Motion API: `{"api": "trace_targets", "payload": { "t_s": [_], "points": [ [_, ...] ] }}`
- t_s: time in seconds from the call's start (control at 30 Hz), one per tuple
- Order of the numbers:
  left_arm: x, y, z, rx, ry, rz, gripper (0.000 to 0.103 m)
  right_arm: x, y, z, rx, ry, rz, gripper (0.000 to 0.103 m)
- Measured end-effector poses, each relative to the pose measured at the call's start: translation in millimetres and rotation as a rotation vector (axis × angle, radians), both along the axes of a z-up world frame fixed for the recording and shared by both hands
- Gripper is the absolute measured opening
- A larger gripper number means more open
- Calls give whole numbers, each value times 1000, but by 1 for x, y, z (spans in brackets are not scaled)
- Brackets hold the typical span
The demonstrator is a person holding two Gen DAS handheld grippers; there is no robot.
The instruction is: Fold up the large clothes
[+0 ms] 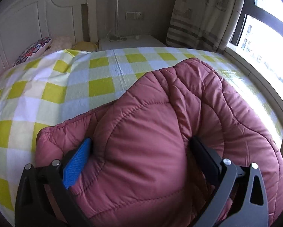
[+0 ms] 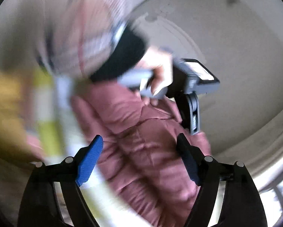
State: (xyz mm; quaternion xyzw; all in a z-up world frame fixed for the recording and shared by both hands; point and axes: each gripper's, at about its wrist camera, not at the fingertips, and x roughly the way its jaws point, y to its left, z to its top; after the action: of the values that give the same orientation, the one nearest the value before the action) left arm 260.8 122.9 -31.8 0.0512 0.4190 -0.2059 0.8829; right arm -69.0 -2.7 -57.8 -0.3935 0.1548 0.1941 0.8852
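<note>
A pink quilted puffer jacket [image 1: 160, 117] lies bunched on a bed with a yellow-green checked sheet [image 1: 65, 87]. My left gripper [image 1: 141, 143] has its jaws wide apart around a thick bulge of the jacket, the blue pad [image 1: 77, 162] on the left and the dark pad [image 1: 204, 158] on the right pressing its sides. In the blurred right wrist view, the jacket [image 2: 141, 141] runs between the jaws of my right gripper [image 2: 139, 141], which stand wide apart. The person's hand on the left gripper's handle [image 2: 160, 79] shows above the jacket.
A white headboard [image 1: 28, 22] and a patterned pillow [image 1: 33, 51] are at the far left. A white nightstand [image 1: 130, 41] stands behind the bed. A curtain [image 1: 204, 15] and a window [image 1: 264, 28] are on the right.
</note>
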Motion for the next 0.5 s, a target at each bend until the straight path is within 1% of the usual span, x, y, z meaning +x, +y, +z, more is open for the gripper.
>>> {"api": "trace_targets", "payload": {
  "t_s": [0.03, 0.1, 0.13, 0.2, 0.23, 0.27, 0.3, 0.33, 0.37, 0.4, 0.43, 0.47, 0.5],
  "points": [
    [5, 3, 0, -6, -1, 1, 101, -3, -16, 17, 85, 18, -1, 72],
    [5, 5, 1, -12, -7, 3, 101, -1, -39, 45, 213, 15, -32, 72],
    [5, 5, 1, -11, -10, 4, 101, 8, -55, 71, 324, 16, -73, 71],
    [3, 5, 1, -9, -17, 8, 101, 28, -87, 92, 490, 54, -128, 69],
    [3, 5, 1, -8, -21, 11, 101, 32, -96, 97, 530, 71, -151, 69],
    [2, 5, 1, -8, -24, 14, 101, 50, -92, 102, 549, 99, -173, 69],
    [2, 5, 1, -7, -27, 17, 101, 59, -89, 99, 539, 136, -182, 69],
    [1, 5, 2, -3, -30, 21, 101, 70, -86, 85, 488, 209, -187, 69],
    [0, 5, 2, 1, -31, 22, 101, 80, -79, 60, 394, 316, -200, 70],
    [-1, 3, 4, 8, -29, 19, 101, 81, -69, 38, 331, 318, -216, 71],
    [-2, 3, 7, 9, -25, 10, 101, 75, -60, 20, 252, 243, -216, 71],
    [-4, 1, 11, 36, -17, 15, 101, 69, -58, 15, 208, 197, -214, 71],
    [-5, -2, 16, 78, -3, 27, 101, 65, -56, 13, 182, 175, -217, 71]
  ]
}}
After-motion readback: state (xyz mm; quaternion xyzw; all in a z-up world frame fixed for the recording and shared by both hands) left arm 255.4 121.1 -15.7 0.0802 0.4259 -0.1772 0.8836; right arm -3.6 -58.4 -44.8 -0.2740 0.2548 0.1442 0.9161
